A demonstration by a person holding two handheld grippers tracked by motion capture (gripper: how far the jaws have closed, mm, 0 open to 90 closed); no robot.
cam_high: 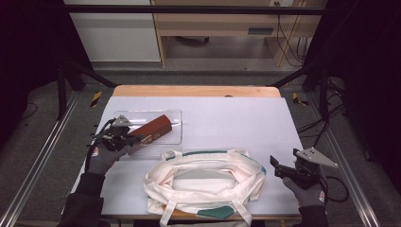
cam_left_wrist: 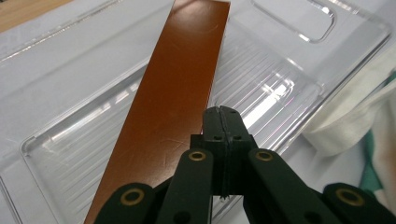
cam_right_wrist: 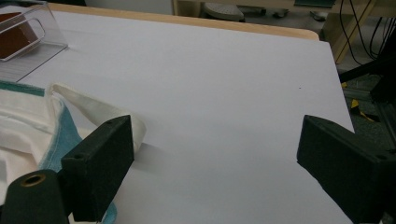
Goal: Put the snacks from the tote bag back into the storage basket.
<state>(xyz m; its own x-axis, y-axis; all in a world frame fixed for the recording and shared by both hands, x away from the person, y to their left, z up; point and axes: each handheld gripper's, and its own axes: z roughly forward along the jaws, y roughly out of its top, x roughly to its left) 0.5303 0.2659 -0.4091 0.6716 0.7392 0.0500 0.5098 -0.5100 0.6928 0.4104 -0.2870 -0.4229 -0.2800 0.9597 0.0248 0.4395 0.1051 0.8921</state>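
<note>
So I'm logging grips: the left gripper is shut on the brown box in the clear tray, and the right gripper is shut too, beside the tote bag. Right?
Not quite: the right gripper is open; the right gripper view shows its jaws wide apart over bare table, beside the tote bag. The left gripper is indeed shut on the brown box in the clear tray.

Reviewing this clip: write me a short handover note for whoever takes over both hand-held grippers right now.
Left hand-held gripper: jaws shut, apparently pinching the edge of the brown flat box, which lies slanted in the clear plastic tray at the table's left.
Right hand-held gripper: jaws wide open, holding nothing, low over the white table just right of the cream tote bag.
Done: the box looks gripped.
Left, as a guess: lift the box out of the tray and put it into the bag, whose mouth lies open; the right gripper could hold the bag's edge.
</note>
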